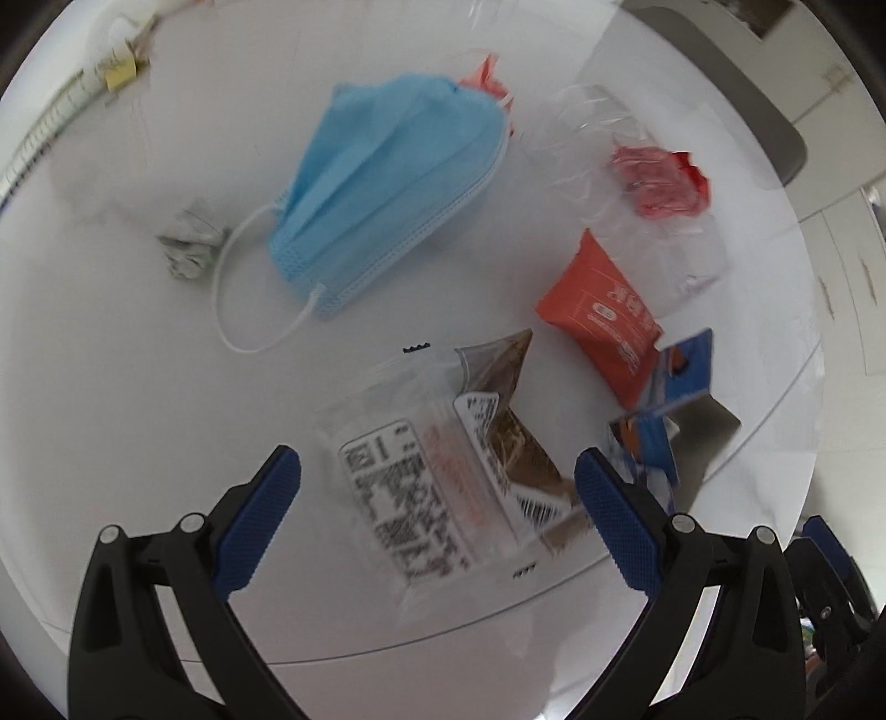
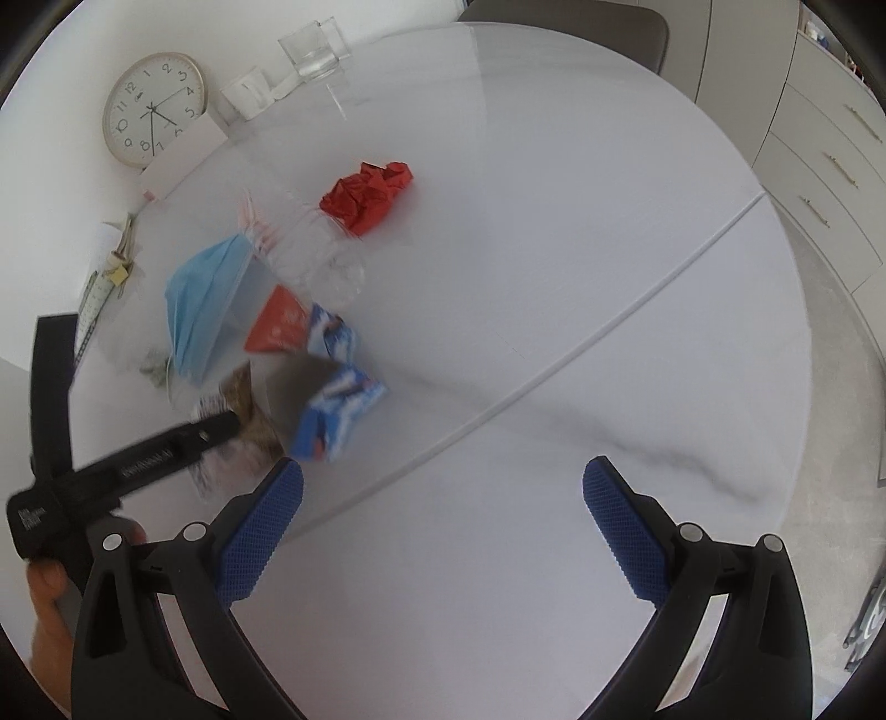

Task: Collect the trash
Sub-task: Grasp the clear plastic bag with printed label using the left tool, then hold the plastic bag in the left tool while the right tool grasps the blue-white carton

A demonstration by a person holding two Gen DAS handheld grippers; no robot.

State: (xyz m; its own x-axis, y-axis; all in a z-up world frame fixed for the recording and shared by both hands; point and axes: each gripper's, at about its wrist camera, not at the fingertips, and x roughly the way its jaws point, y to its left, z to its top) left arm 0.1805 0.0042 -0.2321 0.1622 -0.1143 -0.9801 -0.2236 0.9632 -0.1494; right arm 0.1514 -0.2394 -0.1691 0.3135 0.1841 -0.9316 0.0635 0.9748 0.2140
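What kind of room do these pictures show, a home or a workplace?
Probably a home dining area: a round white marbled table with a chair behind it, drinking glasses and a wall clock leaning at its edge, drawer cabinets alongside.

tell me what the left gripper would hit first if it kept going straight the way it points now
Most likely the clear wrapper with the printed label, which lies on the table directly between the open fingers of the left gripper. The blue face mask lies farther along. Depth is hard to judge through the fisheye.
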